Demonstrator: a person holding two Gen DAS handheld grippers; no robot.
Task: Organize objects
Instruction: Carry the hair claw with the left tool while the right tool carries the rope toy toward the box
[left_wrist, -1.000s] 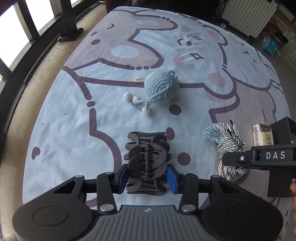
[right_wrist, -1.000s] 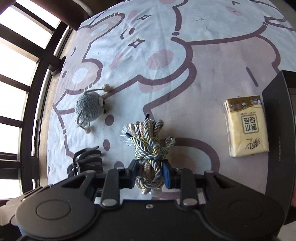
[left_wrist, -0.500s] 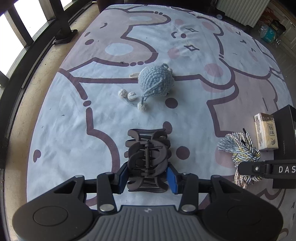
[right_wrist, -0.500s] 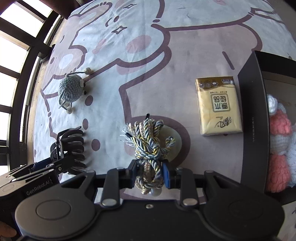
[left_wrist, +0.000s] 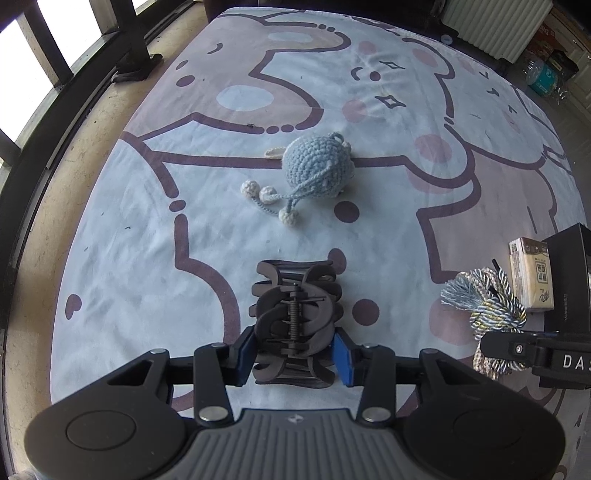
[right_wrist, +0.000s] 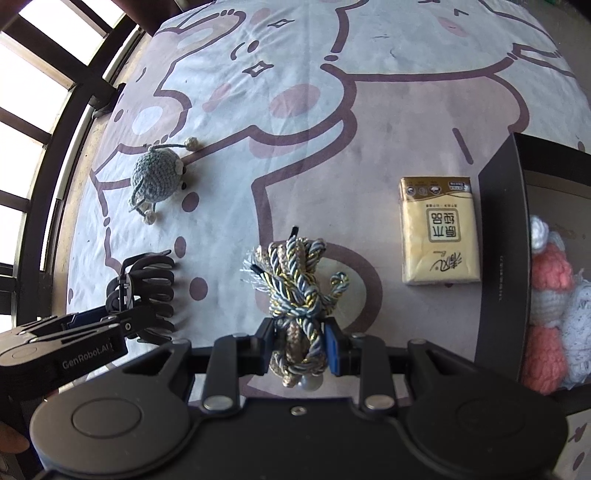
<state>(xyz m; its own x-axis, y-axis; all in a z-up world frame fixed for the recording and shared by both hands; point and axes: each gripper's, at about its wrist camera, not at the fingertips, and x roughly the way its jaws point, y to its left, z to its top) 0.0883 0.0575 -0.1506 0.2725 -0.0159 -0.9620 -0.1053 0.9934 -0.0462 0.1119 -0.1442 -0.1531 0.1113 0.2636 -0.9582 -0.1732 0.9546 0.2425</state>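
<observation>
My left gripper (left_wrist: 294, 356) is shut on a black hair claw clip (left_wrist: 295, 314) and holds it above the patterned cloth; the clip also shows in the right wrist view (right_wrist: 146, 291). My right gripper (right_wrist: 299, 349) is shut on a bundle of twisted blue, gold and white cord (right_wrist: 295, 291), also seen in the left wrist view (left_wrist: 485, 306). A blue crocheted toy (left_wrist: 316, 166) with cream pompoms lies on the cloth ahead, and shows in the right wrist view (right_wrist: 157, 177). A yellow tissue pack (right_wrist: 437, 230) lies beside a black box (right_wrist: 498, 258).
The black box at the right holds pink and white knitted items (right_wrist: 554, 306). The cartoon-print cloth (left_wrist: 166, 206) covers the table. Dark window frames (right_wrist: 44, 122) run along the left. A radiator (left_wrist: 491, 26) and a bottle (left_wrist: 541, 75) stand beyond the far edge.
Both grippers keep their holds. The right gripper has shifted right toward the black box, bringing the knitted items into view. The left view has shifted only slightly.
</observation>
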